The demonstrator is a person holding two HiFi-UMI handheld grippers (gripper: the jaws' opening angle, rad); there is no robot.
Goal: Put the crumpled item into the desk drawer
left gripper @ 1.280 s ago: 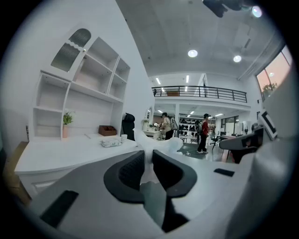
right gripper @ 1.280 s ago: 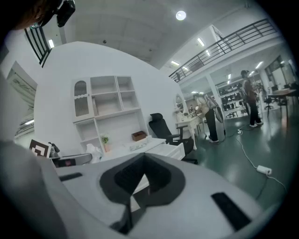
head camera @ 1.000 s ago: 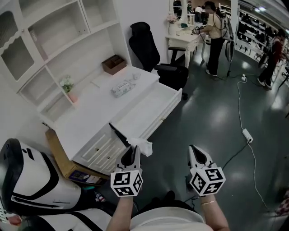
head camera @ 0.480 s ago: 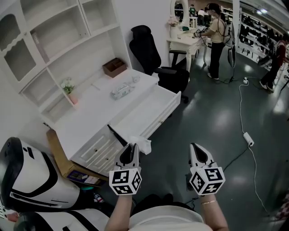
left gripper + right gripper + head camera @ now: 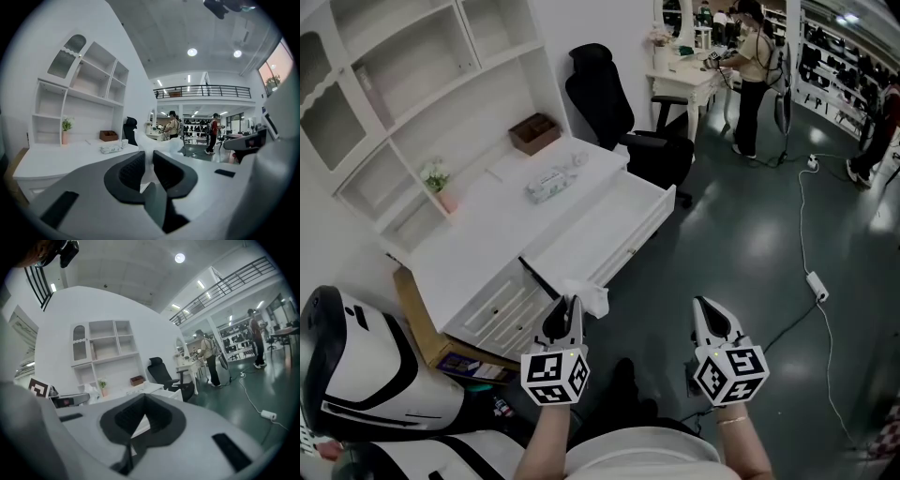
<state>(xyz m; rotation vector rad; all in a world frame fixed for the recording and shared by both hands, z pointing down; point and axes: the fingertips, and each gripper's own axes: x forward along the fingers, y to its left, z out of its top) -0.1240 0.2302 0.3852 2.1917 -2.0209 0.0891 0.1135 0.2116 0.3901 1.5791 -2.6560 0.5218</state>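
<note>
I'm looking down at the white desk (image 5: 478,246) with its drawer (image 5: 598,234) standing pulled out, while the right gripper (image 5: 710,315) is hanging empty, its tips together. The left gripper (image 5: 566,306) is hovering by the drawer's near front corner, jaws pinching the crumpled item (image 5: 591,298). I'm judging that white wad light, soft and springy, best gripped at its bunched middle

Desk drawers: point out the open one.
The wide drawer, pulled out toward the black chair; the small knobbed drawers beside it are shut.
</note>
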